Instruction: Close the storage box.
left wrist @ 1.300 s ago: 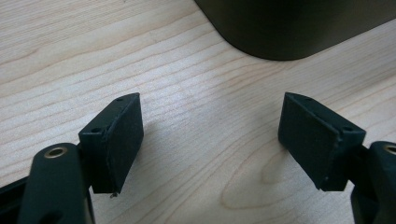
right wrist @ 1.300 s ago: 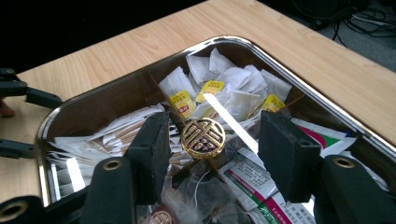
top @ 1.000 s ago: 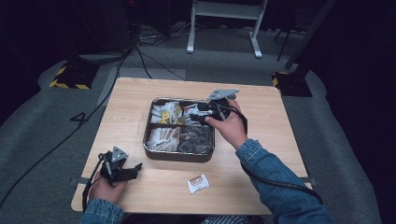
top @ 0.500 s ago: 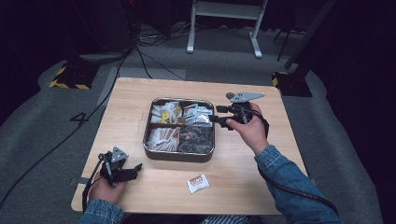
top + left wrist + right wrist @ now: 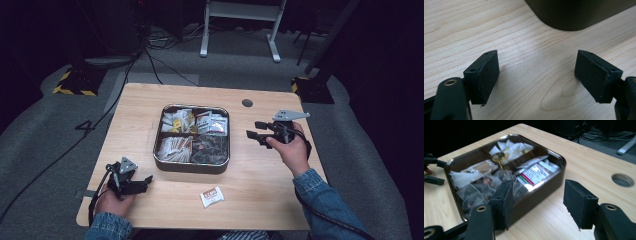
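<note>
The room is dark, with light from overhead falling on the bench (image 5: pixel 140 107). The metal tin (image 5: pixel 541 192) glints and blurs in the right gripper view. The tongs (image 5: pixel 536 75) cast soft shadows on sharp wood grain.

A light wooden table (image 5: pixel 260 185) stands on grey carpet (image 5: pixel 45 140), with a round grommet hole (image 5: pixel 247 103) near its far edge. Beyond the table, black cables (image 5: pixel 150 55) trail across the floor towards a white metal frame (image 5: pixel 240 27), while yellow-and-black striped stand bases (image 5: pixel 75 82) sit just off the far left corner and, darker, near the far right corner. A white number marking (image 5: pixel 86 126) lies on the carpet to the left of the table.
</note>
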A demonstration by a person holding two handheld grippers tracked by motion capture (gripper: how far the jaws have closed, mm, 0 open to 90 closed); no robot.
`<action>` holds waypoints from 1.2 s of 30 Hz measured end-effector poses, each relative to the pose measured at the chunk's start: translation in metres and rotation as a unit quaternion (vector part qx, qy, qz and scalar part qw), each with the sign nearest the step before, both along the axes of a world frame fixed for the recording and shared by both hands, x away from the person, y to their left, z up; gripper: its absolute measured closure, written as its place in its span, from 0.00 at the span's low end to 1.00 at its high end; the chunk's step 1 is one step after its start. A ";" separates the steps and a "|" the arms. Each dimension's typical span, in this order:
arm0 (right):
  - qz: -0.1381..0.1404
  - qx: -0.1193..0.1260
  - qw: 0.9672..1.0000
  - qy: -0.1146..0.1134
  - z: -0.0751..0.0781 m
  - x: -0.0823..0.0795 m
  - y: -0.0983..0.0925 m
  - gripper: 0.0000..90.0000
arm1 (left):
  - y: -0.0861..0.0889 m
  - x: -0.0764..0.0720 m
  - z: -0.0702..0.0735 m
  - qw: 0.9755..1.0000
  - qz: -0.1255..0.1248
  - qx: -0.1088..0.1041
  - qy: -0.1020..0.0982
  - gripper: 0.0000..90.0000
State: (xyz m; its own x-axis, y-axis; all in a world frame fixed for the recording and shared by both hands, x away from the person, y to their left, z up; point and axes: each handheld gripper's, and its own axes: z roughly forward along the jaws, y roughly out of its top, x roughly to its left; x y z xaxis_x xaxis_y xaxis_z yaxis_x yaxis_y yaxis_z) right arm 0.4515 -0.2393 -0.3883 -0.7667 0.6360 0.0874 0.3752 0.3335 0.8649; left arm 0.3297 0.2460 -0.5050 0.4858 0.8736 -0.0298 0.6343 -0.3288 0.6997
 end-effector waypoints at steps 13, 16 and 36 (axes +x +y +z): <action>-0.042 -0.002 0.999 0.009 -0.034 -0.018 -0.042 0.45 | 0.000 0.004 0.000 1.000 0.003 0.002 0.002 0.21; -0.053 0.010 0.998 0.024 -0.049 -0.020 -0.049 0.45 | 0.000 0.004 0.000 1.000 0.002 0.001 0.002 0.21; -0.071 -0.073 0.994 0.048 -0.104 -0.031 -0.070 0.44 | 0.001 0.006 0.000 1.000 -0.004 0.001 0.003 0.20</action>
